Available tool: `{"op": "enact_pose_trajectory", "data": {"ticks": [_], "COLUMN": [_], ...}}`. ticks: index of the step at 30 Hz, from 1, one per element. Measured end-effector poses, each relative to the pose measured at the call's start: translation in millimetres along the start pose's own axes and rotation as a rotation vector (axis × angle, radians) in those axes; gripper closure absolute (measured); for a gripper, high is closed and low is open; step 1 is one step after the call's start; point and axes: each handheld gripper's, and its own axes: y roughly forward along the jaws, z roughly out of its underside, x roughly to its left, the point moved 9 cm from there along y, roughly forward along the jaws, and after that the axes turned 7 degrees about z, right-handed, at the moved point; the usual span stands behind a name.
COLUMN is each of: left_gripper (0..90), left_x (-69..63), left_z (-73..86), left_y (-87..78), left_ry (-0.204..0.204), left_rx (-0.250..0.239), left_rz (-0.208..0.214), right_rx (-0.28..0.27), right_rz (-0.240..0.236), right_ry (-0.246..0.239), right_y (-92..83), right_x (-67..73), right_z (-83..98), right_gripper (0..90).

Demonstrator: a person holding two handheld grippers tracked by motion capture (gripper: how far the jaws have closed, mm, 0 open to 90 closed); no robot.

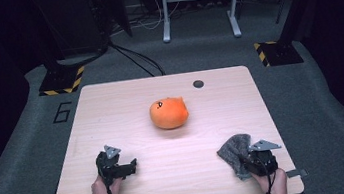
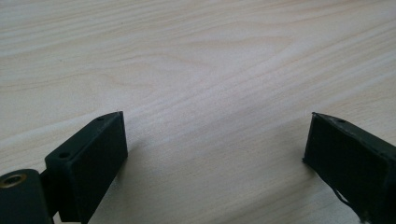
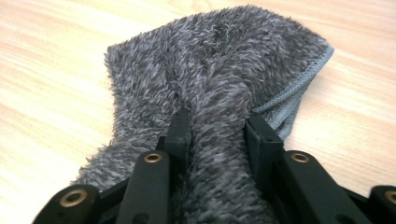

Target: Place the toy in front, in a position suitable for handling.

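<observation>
- Your right claw [image 3: 217, 126] is down at the near right corner of the tabletop [image 1: 124, 95], and it has the grey fluffy cloth [image 3: 219, 70] — a thick fold of pile is pinched between the two black jaws.
- Those jaws stand close together with the fold bunched up between them; the pads press into the fabric on both sides.
- The rest of that cloth spreads out ahead of the claw onto the wood, with a stitched hem showing along its right side in the right gripper view.
- From the high view, the cloth [image 1: 235, 153] sits just inside the near edge, on the inner side of your right claw [image 1: 249, 160], and your hand grips the tool from behind.
- Your left claw [image 2: 215, 144] rests near the near left corner — jaws spread wide, bare wood grain between them, not gripping a thing.
- In the high view that left claw [image 1: 127, 166] points toward the middle of the tabletop.
- An orange plush toy [image 1: 168, 113] lies around the centre of the tabletop, well apart from both claws.
- A small dark round spot [image 1: 198, 84] marks the far edge, right of centre.
</observation>
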Motion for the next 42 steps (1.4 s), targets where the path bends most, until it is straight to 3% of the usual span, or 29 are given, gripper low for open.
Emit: {"op": "enact_pose_trajectory", "data": {"ticks": [12,24,30,42], "left_gripper": [5.3,5.3,5.3,5.3], "left_x": [-0.1,-0.5,-0.4,-0.4], "left_z": [0.0,0.2,0.1,0.0], "left_y": [0.0,0.0,0.0,0.2], "left_ry": [0.0,-0.003,-0.003,-0.002], "left_rx": [0.001,0.001,0.001,0.001], "left_rz": [0.001,0.003,0.003,0.004], "right_rx": [-0.049,-0.103,-0.101,-0.051], "right_rz": [0.008,0.049,0.075,0.138], "right_ry": [0.058,0.082,0.099,0.139], "right_y": [-11.3,-14.9,-10.1,23.3], "right_x": [-10.7,-35.6,-49.8,-86.7], "right_z": [-13.5,-45.3,-55.3,-70.0], "right_gripper": [66.5,66.3,66.1,65.1]}}
